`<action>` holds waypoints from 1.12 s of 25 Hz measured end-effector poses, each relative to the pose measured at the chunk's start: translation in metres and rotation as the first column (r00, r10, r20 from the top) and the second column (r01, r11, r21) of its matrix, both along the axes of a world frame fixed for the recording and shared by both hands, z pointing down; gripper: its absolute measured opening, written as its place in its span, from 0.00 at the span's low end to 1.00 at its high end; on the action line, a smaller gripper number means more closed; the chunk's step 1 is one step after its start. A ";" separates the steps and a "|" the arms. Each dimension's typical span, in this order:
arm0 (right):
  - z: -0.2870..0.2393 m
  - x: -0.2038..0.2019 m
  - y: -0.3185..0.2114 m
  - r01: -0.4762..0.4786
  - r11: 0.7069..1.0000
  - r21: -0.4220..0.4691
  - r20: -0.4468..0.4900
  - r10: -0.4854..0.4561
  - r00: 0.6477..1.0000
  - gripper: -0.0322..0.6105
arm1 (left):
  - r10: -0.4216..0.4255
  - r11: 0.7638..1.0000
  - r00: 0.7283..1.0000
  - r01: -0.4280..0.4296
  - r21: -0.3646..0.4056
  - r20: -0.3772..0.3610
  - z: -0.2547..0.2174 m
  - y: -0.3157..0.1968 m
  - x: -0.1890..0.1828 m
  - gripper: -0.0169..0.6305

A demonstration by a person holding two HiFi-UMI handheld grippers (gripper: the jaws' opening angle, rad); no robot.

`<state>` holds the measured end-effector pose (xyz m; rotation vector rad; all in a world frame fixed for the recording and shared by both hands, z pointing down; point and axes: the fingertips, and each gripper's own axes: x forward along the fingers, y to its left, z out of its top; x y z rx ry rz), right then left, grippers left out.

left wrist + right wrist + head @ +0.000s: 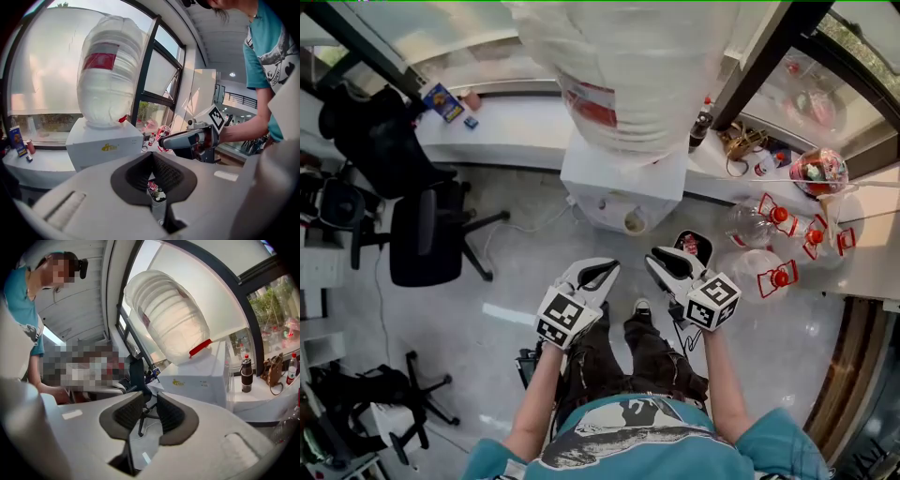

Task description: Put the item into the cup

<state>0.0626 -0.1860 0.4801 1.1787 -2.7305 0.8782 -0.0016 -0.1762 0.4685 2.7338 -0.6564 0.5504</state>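
An office chair (427, 234) stood on the floor well to the left of the left hand-held gripper (151, 157). That gripper's jaws met at the tips. Through the slit below the tips showed small red and white specks, too small to tell whether they were gripped or lay beyond.

Ahead of both grippers sat a white box (619, 183) with a big wrapped bundle (628, 66) on top. Behind it the counter (516, 131) ran along the window.

The right hand-held gripper (149, 401) had its jaws a little apart, with only floor and chair legs seen between the pads (171, 414), so it held nothing.

Ahead and to its right stood a dark bottle (701, 125), clear jars (748, 225) with red clasps, and a clear cup (818, 172) with coloured contents. Which of these was the cup meant, and which the item, could not be told; all were well apart from both grippers.

The clear vessels looked stiff, smooth and likely breakable, so a pinch on the wall near the rim, gently closed, seemed safest. A small item would probably be light and best taken across its middle.
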 end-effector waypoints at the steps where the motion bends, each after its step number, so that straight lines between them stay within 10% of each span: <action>1: -0.006 0.003 0.001 0.006 1.000 0.010 -0.004 -0.006 1.000 0.20 | -0.009 1.000 1.000 0.009 -0.002 -0.011 -0.007 0.000 0.002 0.05; 28: -0.064 0.043 0.076 0.110 0.982 0.155 -0.021 -0.108 0.994 0.15 | -0.128 0.992 0.988 0.126 -0.032 -0.086 -0.054 0.078 0.060 0.05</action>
